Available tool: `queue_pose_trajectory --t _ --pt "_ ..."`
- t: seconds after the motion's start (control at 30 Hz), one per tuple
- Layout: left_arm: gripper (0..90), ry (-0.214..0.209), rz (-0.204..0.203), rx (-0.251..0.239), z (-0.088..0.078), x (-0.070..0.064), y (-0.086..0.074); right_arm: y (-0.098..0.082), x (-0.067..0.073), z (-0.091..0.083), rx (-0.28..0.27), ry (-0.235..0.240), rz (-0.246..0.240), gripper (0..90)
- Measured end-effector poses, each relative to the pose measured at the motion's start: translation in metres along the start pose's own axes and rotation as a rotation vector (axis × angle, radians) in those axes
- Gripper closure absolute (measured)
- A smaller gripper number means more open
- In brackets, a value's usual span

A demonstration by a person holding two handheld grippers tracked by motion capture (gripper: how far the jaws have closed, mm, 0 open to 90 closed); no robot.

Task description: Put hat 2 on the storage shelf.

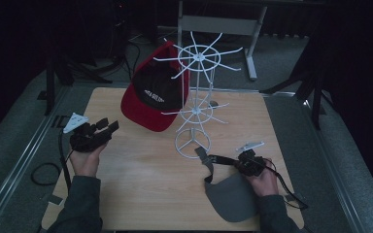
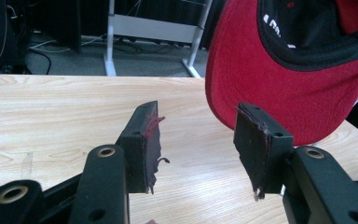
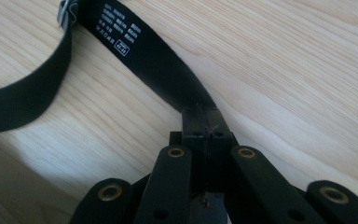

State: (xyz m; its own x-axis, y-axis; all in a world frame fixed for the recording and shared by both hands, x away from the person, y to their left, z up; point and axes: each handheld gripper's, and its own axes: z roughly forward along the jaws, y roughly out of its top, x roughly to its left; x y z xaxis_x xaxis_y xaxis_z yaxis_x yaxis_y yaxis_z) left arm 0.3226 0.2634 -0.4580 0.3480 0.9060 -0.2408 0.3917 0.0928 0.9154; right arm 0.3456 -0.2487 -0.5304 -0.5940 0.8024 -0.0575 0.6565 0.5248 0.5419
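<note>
- Lower right of the high view: the right claw (image 1: 236, 161) pinches the grey cap's strap (image 1: 219, 158); the grey cap (image 1: 233, 196) lies on the tabletop (image 1: 145, 165).
- Left gripper view: the left claw (image 2: 198, 149) gapes, empty, facing the red cap (image 2: 279, 84).
- Right gripper view: jaws clamp the strap at centre.

The desk (image 1: 141, 170) was a pale wood-grain top with rounded corners, standing on a grey floor (image 1: 24, 141). On it stood a white wire rack (image 1: 193, 144) by its ring-shaped base, a little beyond the middle, and a red and black cap (image 1: 150, 109) hung on the rack's left side with its brim reaching down to the desk. A grey visor (image 1: 230, 196) lay flat near the near right edge, its dark strap (image 1: 218, 158) looping across the wood toward the rack's base.
</note>
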Motion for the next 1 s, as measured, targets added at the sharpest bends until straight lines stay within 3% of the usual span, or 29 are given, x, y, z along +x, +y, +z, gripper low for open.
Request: queue_pose_trajectory --t 0.4,0.73,1.0 --pt "51.1 -0.004 0.0 0.003 0.002 -0.001 0.0 -0.021 -0.031 -0.012 0.019 -0.11 0.109 89.3" --pt "51.0 -0.009 0.003 0.006 0.004 -0.003 0.001 -0.009 -0.037 -0.013 -0.044 -0.073 0.099 70.7" --pt "51.0 -0.006 0.002 0.006 0.003 -0.001 0.001 0.007 -0.044 -0.003 -0.045 -0.023 0.076 51.8"
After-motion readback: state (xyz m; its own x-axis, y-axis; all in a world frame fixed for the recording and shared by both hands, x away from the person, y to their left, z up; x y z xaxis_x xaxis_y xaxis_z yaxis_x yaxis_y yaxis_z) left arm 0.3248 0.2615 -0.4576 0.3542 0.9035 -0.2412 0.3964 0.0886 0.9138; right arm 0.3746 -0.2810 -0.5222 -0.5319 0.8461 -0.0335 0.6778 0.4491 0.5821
